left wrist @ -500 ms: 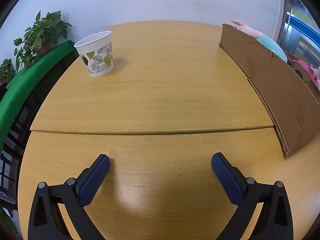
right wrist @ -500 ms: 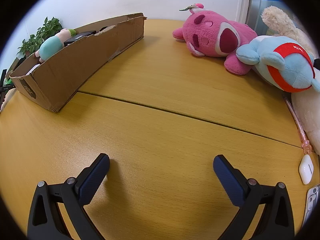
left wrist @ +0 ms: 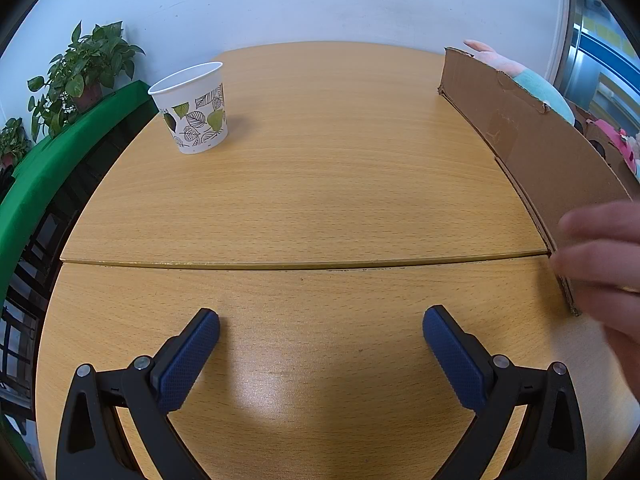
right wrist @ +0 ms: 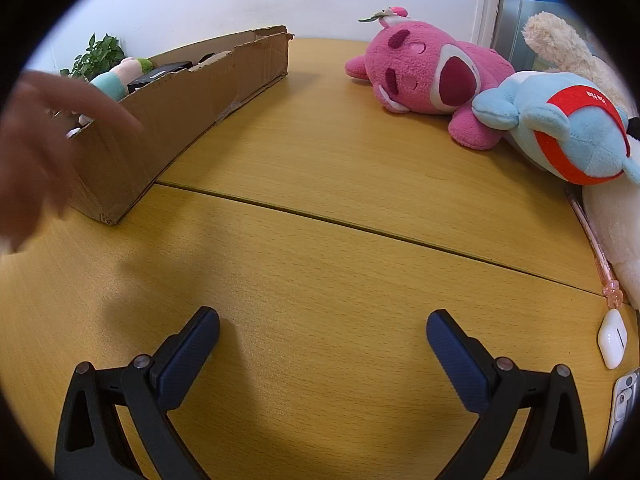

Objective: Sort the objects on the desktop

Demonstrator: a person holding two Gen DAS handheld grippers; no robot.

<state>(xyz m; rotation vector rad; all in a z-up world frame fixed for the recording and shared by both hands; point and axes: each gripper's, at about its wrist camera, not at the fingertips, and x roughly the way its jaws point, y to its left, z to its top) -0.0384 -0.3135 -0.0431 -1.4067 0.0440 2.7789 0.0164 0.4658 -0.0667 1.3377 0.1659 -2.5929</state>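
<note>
Left wrist: cup [left wrist: 193,109] far beyond gripper [left wrist: 321,330]

- A blurred bare hand [left wrist: 600,264] has come in on your left gripper's right, over the long brown cardboard box's [left wrist: 532,148] near end.
- It shows left of your right gripper too.

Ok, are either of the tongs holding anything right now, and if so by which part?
Nothing is held. The left tongs and the right tongs both stand wide open over bare table, with nothing between their pads.
</note>
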